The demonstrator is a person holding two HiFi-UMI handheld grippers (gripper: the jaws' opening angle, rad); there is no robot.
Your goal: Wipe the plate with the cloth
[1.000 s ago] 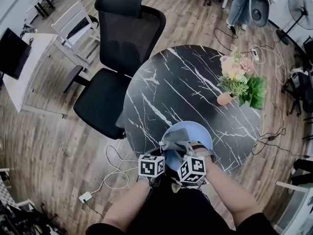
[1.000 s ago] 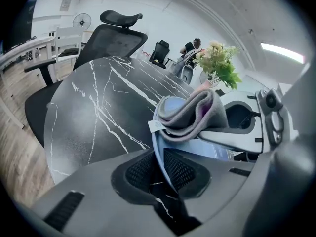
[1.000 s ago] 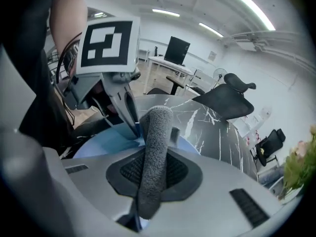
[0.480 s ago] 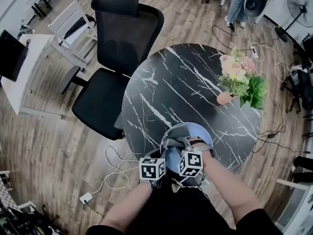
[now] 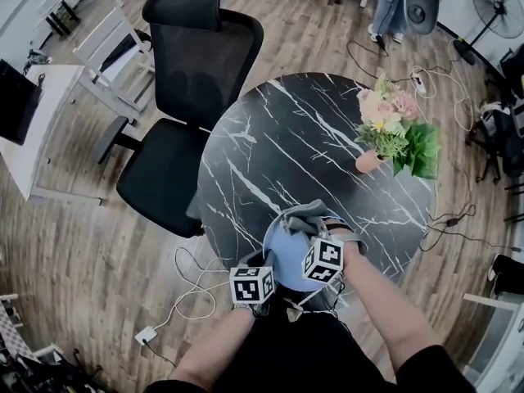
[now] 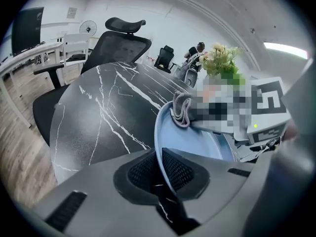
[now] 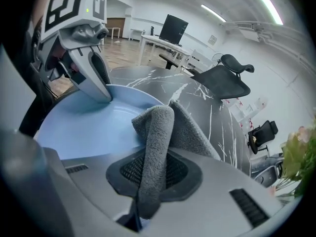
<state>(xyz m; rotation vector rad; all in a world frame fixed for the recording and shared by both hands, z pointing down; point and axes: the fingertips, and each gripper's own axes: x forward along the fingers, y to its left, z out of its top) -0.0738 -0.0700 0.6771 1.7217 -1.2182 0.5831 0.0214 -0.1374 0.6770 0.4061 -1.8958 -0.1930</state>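
A light blue plate lies at the near edge of the black marble table. My left gripper grips the near rim of the plate. Its jaws have just been closing, and the rim stands between the pads. My right gripper is shut on a grey cloth, whose folded end hangs over the far part of the plate. In the right gripper view the cloth runs up between the jaws, with the left gripper on the opposite rim.
A pot of pink flowers stands on the table's right side. A black office chair is pushed up at the left. Cables and a plug lie on the wooden floor by my left arm.
My right gripper has carried the cloth across the plate, away from me towards its far rim. The left gripper has stayed on the near rim.
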